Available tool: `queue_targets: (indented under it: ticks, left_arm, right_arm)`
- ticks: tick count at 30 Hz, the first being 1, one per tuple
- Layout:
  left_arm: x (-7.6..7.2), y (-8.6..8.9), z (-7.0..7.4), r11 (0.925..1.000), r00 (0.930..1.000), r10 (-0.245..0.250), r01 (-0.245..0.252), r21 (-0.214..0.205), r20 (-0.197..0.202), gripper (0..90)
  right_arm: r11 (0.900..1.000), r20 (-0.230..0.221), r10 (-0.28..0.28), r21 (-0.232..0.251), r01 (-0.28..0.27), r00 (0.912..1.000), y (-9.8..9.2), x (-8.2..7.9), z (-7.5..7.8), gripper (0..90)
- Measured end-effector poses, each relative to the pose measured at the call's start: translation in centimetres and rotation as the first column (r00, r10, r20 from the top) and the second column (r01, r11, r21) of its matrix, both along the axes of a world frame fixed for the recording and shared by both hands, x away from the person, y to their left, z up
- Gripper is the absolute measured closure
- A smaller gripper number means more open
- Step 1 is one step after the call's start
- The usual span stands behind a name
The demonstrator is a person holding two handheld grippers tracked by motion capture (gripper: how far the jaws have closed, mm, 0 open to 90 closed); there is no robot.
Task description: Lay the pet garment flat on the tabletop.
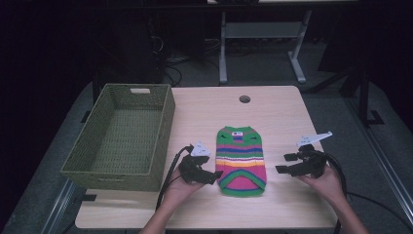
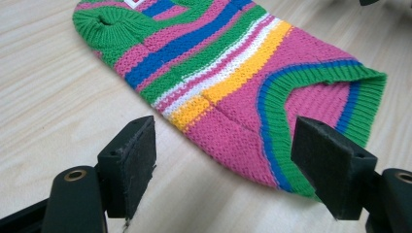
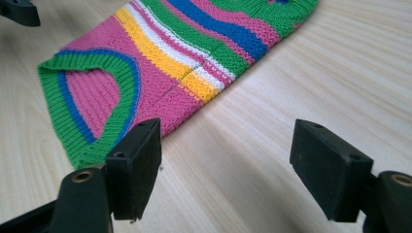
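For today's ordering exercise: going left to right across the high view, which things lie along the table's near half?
Green woven basket → left gripper → striped knitted pet sweater → right gripper.

Both forearms entering from the near edge, hands low over the table. Left gripper [image 1: 217,174] in the left hand [image 1: 181,187], pointing right and inward, grey plate on top, cable trailing back along the wrist. Right gripper [image 1: 285,163] in the right hand [image 1: 325,181], pointing left, plate raised, cable looping behind. Jaws on each standing wide apart, pads [image 2: 137,162] gripping nothing; pads [image 3: 138,165] likewise bare.
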State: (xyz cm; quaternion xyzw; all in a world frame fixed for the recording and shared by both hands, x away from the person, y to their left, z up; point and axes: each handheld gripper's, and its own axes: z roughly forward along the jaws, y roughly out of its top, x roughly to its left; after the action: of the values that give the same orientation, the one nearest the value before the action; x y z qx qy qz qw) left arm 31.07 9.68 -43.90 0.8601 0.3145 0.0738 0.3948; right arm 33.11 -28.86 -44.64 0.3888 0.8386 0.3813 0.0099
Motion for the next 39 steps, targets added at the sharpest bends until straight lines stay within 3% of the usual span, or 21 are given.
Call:
queue_targets:
  ticks: [12, 16, 28, 39]
  left_arm:
    - [-1.3, 0.9, -0.2, 0.9999, 1.0000, -0.004, 0.004, 0.011, -0.002, 23.8]
    - [-1.7, 1.1, -0.3, 0.9996, 0.9998, -0.012, 0.012, 0.026, 0.016, 23.4]
    - [-2.7, 2.2, -0.2, 0.9998, 0.9999, -0.002, 0.002, 0.022, 0.015, 23.4]
    - [-4.1, 3.1, -0.1, 0.9997, 0.9997, -0.003, 0.003, 0.025, 0.025, 22.1]
  right_arm:
    - [0.9996, 0.028, -0.026, 0.004, 0.026, 0.9993, -2.0, -2.2, -0.6, 26.0]
    - [0.9992, 0.033, -0.039, -0.003, 0.039, 0.9987, -2.6, -2.9, -0.8, 26.0]
    - [0.9971, 0.050, -0.076, 0.005, 0.076, 0.9959, -3.9, -4.7, -1.4, 25.7]
    - [0.9926, 0.090, -0.122, 0.006, 0.121, 0.9885, -5.1, -6.8, -1.0, 24.6]
